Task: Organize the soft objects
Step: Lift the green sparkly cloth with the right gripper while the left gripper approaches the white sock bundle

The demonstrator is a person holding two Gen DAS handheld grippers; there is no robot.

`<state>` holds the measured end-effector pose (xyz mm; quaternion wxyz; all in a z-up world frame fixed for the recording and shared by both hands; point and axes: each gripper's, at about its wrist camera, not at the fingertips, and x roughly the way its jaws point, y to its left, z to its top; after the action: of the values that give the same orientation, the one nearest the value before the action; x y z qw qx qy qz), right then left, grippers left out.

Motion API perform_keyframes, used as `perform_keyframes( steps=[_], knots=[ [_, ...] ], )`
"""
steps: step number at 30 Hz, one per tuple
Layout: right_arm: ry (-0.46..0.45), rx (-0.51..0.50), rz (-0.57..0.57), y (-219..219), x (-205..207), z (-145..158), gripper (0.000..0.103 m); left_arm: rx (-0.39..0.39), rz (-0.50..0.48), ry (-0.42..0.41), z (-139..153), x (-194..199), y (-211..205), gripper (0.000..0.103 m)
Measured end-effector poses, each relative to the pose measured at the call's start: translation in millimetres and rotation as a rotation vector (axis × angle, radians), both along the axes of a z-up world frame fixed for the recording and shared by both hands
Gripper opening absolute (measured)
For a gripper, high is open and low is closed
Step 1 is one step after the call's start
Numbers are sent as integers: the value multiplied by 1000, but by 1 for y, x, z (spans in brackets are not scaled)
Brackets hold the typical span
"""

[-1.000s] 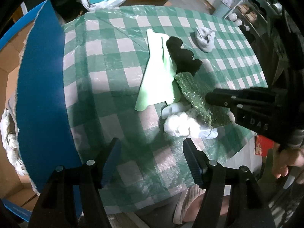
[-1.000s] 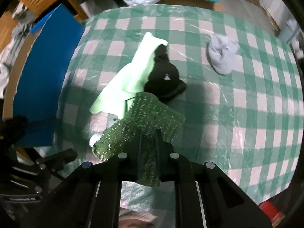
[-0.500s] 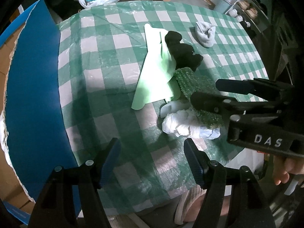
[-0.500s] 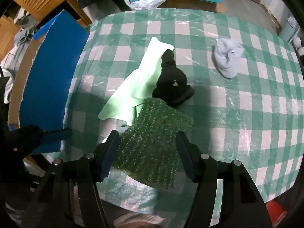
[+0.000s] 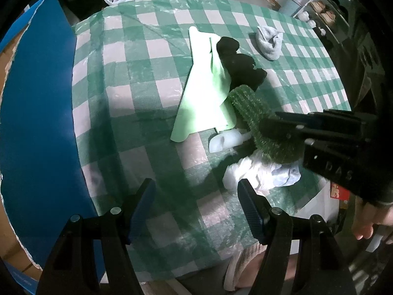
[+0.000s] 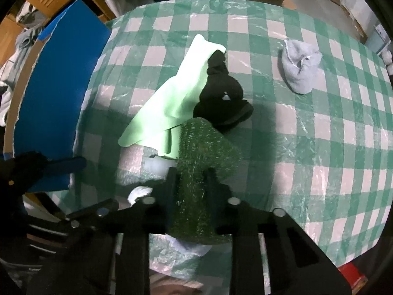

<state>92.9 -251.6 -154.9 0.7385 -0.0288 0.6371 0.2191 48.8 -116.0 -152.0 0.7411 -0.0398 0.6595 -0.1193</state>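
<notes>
With right gripper [image 6: 190,191] fingers clamped on the limp, light green scrubby cloth [image 6: 203,152] just beside the black sock [image 6: 221,98], and left gripper [image 5: 196,204] fingers apart, best gripped mid-fold.

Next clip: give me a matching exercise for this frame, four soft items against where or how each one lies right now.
Items:
1. dark green scrubby cloth
2. grey sock
3. black sock
4. white crumpled cloth

States:
A. lies alone, apart from the pile
B. pinched in the right tool
C. at the near table edge, under the lifted cloth
D. rests against the light green cloth

Pairs: 1-B, 2-A, 3-D, 4-C

The left tool is open and holds nothing.
</notes>
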Motion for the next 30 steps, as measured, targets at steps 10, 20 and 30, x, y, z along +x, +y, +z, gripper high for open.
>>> perform_keyframes(
  steps=[10,20,30],
  knots=[
    [-48,1,-58,-21,-3,15,14,-5,-28,-7,3,-1,-17,72],
    [-68,28,-127,-53,-14,25,14,-19,-63,-38,7,2,-44,74],
    [-69,56,-162,-73,-19,27,14,-8,-113,-56,0,4,-75,74]
  ],
)
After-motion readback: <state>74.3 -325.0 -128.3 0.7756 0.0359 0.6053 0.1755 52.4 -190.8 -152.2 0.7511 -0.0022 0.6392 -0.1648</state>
